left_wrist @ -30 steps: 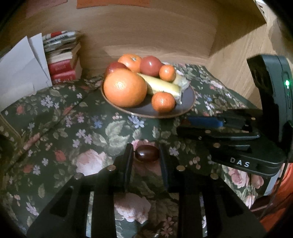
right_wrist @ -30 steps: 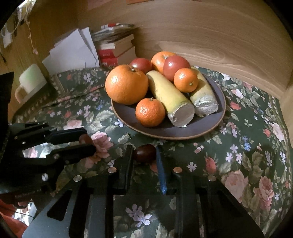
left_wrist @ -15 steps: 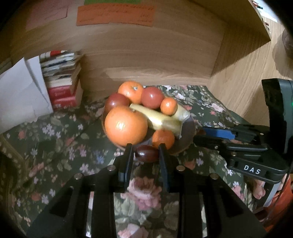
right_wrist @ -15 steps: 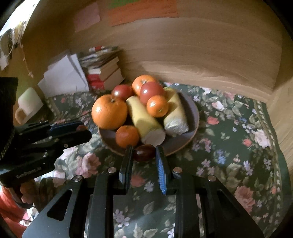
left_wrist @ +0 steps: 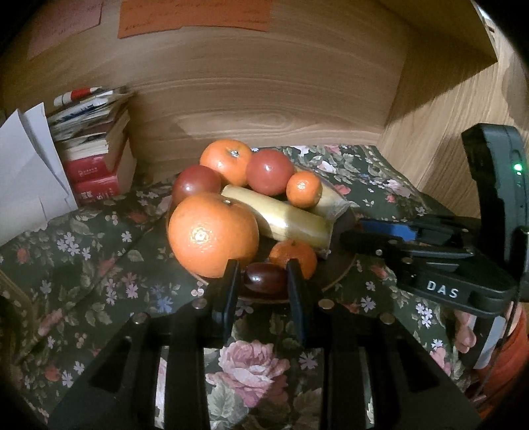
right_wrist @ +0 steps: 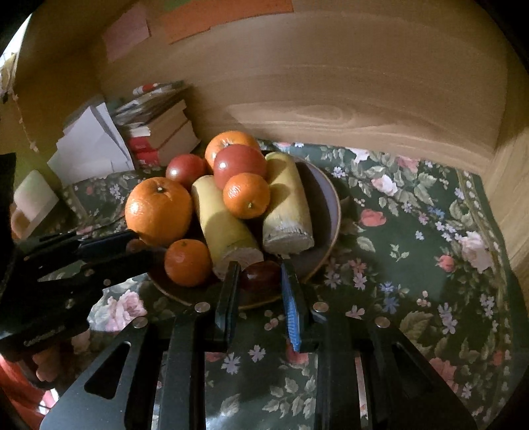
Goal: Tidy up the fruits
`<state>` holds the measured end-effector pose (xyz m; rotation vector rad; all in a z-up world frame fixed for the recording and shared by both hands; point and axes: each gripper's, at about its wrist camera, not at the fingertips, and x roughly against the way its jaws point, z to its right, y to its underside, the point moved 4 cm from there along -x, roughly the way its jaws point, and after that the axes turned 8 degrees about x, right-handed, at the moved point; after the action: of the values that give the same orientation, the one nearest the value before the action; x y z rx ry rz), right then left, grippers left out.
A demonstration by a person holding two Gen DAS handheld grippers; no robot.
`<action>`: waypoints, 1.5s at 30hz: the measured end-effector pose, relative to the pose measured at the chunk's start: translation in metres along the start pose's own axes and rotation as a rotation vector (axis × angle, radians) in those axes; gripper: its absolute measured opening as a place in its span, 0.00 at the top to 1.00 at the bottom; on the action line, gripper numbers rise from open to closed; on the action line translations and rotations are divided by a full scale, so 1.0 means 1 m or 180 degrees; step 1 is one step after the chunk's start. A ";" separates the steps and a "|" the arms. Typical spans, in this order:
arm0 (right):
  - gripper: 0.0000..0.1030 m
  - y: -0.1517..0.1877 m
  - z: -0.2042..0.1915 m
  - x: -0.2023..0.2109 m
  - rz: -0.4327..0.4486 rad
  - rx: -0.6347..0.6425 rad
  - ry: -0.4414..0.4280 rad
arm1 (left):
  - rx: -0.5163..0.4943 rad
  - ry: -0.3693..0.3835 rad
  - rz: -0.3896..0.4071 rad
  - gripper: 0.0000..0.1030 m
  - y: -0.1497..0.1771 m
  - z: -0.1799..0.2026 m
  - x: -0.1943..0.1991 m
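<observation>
Left claw [left_wrist: 264, 278] and right claw [right_wrist: 259, 276] — each grips a dark grape [left_wrist: 264, 278] — level over the plate [right_wrist: 325, 201].

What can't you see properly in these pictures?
Writing on orange note: left view, blurred.
Titles on books: left view, too small.
Middle of plate: both views, fruit covers it.
Sides of dark fruit: left view, left tongs squeeze them.
White thing: right view, blurred and dim.

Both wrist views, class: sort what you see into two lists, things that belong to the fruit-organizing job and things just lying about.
Part of the job:
left gripper with dark fruit
right gripper with second dark fruit
plate
large orange
tomato

Lying about:
books
white papers
sticky notes
</observation>
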<state>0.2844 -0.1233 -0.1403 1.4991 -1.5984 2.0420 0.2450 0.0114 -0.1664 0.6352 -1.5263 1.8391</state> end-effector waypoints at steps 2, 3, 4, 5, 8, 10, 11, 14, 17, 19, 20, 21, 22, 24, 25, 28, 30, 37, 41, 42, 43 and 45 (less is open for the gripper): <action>0.78 0.001 0.001 -0.002 -0.0009 -0.0003 -0.0009 | 0.0013 0.0002 0.0004 0.73 0.000 0.000 0.000; 0.78 0.001 0.001 -0.003 -0.0013 -0.0003 -0.0012 | 0.0026 0.0005 0.0007 0.73 0.000 -0.001 -0.001; 0.78 0.001 0.001 -0.003 -0.0011 -0.0002 -0.0020 | 0.0047 0.0009 0.0010 0.73 -0.001 -0.001 -0.001; 0.78 0.001 0.001 -0.004 -0.0010 0.0001 -0.0027 | 0.0064 0.0016 -0.0002 0.73 0.000 -0.001 -0.002; 0.78 0.001 0.001 -0.006 -0.0010 0.0019 -0.0036 | 0.0120 0.0043 -0.0111 0.73 0.003 -0.003 -0.010; 0.78 0.001 0.001 -0.006 -0.0009 0.0023 -0.0045 | 0.0146 0.0055 -0.0150 0.73 0.004 -0.005 -0.014; 0.78 0.001 0.001 -0.007 -0.0006 0.0022 -0.0053 | 0.0153 0.0061 -0.0152 0.72 0.004 -0.006 -0.014; 0.78 0.001 0.001 -0.007 -0.0006 0.0011 -0.0066 | 0.0171 0.0070 -0.0159 0.71 0.004 -0.006 -0.014; 0.78 0.001 0.001 -0.007 -0.0010 0.0017 -0.0062 | 0.0166 0.0080 -0.0171 0.67 0.004 -0.005 -0.015; 0.76 0.001 0.000 -0.007 -0.0015 0.0036 -0.0058 | 0.0138 0.0072 -0.0166 0.62 0.005 -0.003 -0.014; 0.73 0.001 0.000 -0.007 -0.0012 0.0050 -0.0049 | 0.0116 0.0063 -0.0156 0.54 0.005 -0.001 -0.014; 0.71 0.001 -0.002 -0.006 -0.0007 0.0061 -0.0031 | 0.0104 0.0014 -0.0137 0.41 0.005 0.000 -0.013; 0.66 0.000 -0.002 -0.005 0.0006 0.0078 -0.0001 | 0.0101 -0.0034 -0.0104 0.37 0.005 0.000 -0.012; 0.59 0.000 -0.004 -0.003 0.0024 0.0090 0.0050 | 0.0091 -0.0084 -0.0038 0.36 0.004 -0.001 -0.009; 0.57 0.000 -0.004 -0.001 0.0036 0.0088 0.0063 | 0.0108 -0.0069 -0.0037 0.36 0.003 -0.002 -0.008; 0.57 -0.001 -0.003 0.002 0.0053 0.0060 0.0063 | 0.0194 -0.0046 -0.0056 0.36 0.003 -0.007 -0.007; 0.57 -0.002 -0.003 0.006 0.0078 0.0046 0.0083 | 0.0230 -0.0057 -0.0050 0.36 0.003 -0.009 -0.005; 0.56 -0.005 -0.005 0.033 0.0250 0.0009 0.0170 | 0.0240 -0.0120 0.0131 0.36 0.003 -0.014 0.022; 0.55 -0.006 -0.011 0.056 0.0403 0.0012 0.0239 | 0.0254 -0.0150 0.0358 0.36 -0.003 -0.016 0.051; 0.55 -0.006 -0.012 0.062 0.0443 0.0015 0.0258 | 0.0254 -0.0156 0.0435 0.36 -0.005 -0.016 0.060; 0.55 -0.006 -0.014 0.069 0.0492 0.0016 0.0281 | 0.0253 -0.0159 0.0479 0.36 -0.006 -0.015 0.066; 0.55 -0.006 -0.018 0.086 0.0601 0.0020 0.0336 | 0.0242 -0.0163 0.0620 0.36 -0.010 -0.014 0.083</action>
<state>0.2348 -0.1435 -0.0702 1.2614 -1.7523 2.1846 0.1971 0.0412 -0.1025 0.5901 -1.6062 2.0491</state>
